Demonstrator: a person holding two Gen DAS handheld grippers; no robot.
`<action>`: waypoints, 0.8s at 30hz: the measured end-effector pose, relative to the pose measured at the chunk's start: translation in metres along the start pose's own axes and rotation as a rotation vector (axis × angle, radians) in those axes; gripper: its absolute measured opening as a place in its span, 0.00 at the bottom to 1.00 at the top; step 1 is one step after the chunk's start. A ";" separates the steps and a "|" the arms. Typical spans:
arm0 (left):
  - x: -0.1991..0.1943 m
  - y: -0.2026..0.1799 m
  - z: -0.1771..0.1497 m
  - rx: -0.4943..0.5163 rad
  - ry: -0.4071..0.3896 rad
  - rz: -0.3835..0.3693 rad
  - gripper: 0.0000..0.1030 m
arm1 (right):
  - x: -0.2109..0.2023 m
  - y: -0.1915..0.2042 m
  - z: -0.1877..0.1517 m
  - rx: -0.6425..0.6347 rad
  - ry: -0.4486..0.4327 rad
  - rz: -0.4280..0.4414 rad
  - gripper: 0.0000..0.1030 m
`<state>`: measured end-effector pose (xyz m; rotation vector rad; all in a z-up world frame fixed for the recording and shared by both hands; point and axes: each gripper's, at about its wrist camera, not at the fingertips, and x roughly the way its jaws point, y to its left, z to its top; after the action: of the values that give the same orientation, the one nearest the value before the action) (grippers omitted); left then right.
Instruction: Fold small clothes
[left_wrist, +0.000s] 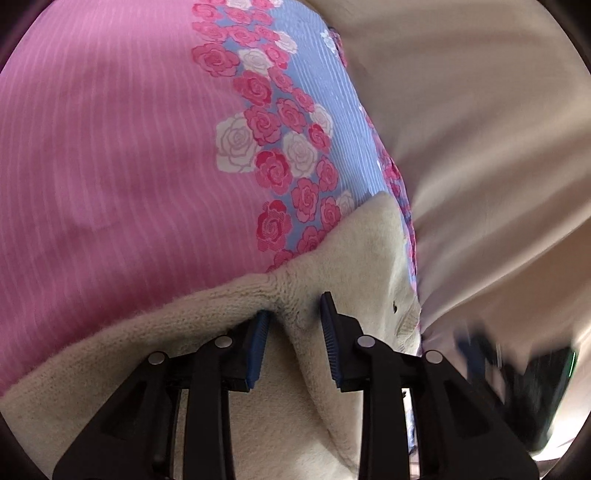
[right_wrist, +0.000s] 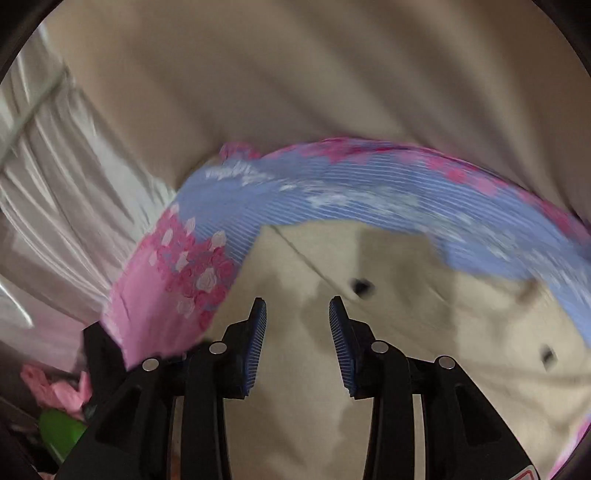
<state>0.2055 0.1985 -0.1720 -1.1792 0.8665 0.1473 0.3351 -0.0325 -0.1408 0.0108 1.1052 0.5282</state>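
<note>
Left gripper (left_wrist: 295, 317) is pinching a raised ridge of the cream fleece garment (left_wrist: 110, 354); both blue ribbed pads (left_wrist: 258, 343) are pressing into the pile, jaws standing narrow with the fold between them. The fleece garment is lying on the rose-print sheet (left_wrist: 110, 147), which is pink with a blue band of pink and white roses. Past the sheet's far edge the beige bedcover (left_wrist: 480, 110) is showing. A small dark hole is sitting in the fleece just beside the right-hand pad.

Right gripper (right_wrist: 297, 317) is hanging partly open over the fleece garment (right_wrist: 424, 332), nothing between its pads (right_wrist: 255, 350); the view is blurring with motion. Two dark buttons (right_wrist: 362, 286) are showing on the cream cloth just beyond the right-hand pad. The rose-print sheet (right_wrist: 369, 192) is arcing around the garment's far side. A white curtain (right_wrist: 55, 192) is hanging well off the sheet's left end.
</note>
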 end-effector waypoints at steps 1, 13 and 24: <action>0.000 0.000 0.000 0.004 0.005 -0.001 0.26 | 0.021 0.009 0.012 -0.022 0.023 -0.010 0.35; 0.005 0.011 0.002 0.022 0.012 -0.074 0.26 | 0.094 0.052 0.054 -0.156 0.037 -0.011 0.07; -0.005 0.006 0.005 0.057 0.030 -0.057 0.31 | 0.028 0.000 0.020 0.033 -0.099 -0.017 0.16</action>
<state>0.2014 0.2064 -0.1722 -1.1536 0.8572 0.0581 0.3617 -0.0161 -0.1549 0.0559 1.0164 0.4894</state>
